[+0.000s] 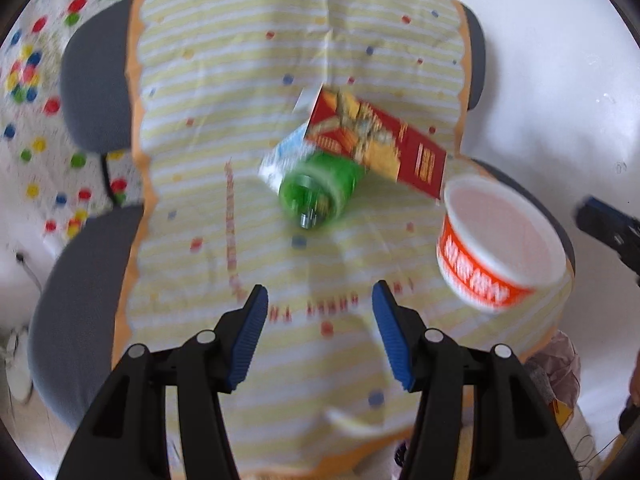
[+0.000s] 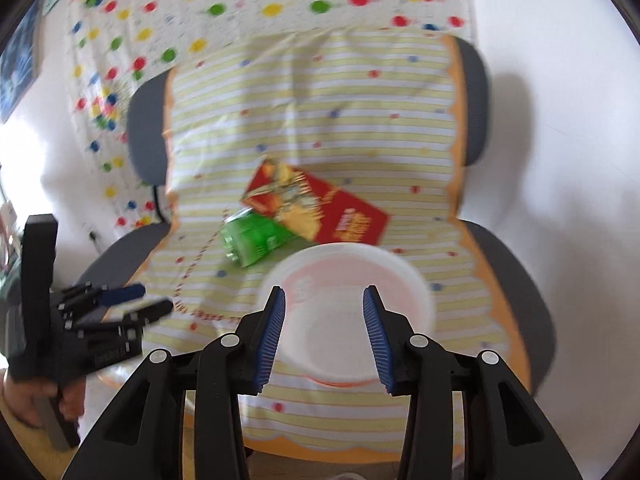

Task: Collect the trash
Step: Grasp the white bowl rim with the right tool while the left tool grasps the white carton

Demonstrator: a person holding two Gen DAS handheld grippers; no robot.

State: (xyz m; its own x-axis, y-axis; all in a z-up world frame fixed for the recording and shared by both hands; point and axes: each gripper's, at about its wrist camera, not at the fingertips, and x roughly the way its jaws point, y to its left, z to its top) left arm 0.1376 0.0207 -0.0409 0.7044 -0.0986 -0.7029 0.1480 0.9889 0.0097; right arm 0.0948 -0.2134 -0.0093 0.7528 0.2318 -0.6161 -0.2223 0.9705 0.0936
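No trash collected yet: green bottle (image 1: pixel 316 192), red box (image 1: pixel 380 144) and noodle bowl (image 1: pixel 500 240) lie mid-tablecloth (image 1: pixel 224 92). Left gripper (image 1: pixel 320 332) and right gripper (image 2: pixel 325 334) both gape, empty.

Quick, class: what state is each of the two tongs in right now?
Left tongs: open, empty.
Right tongs: open above the white noodle bowl, not gripping it.
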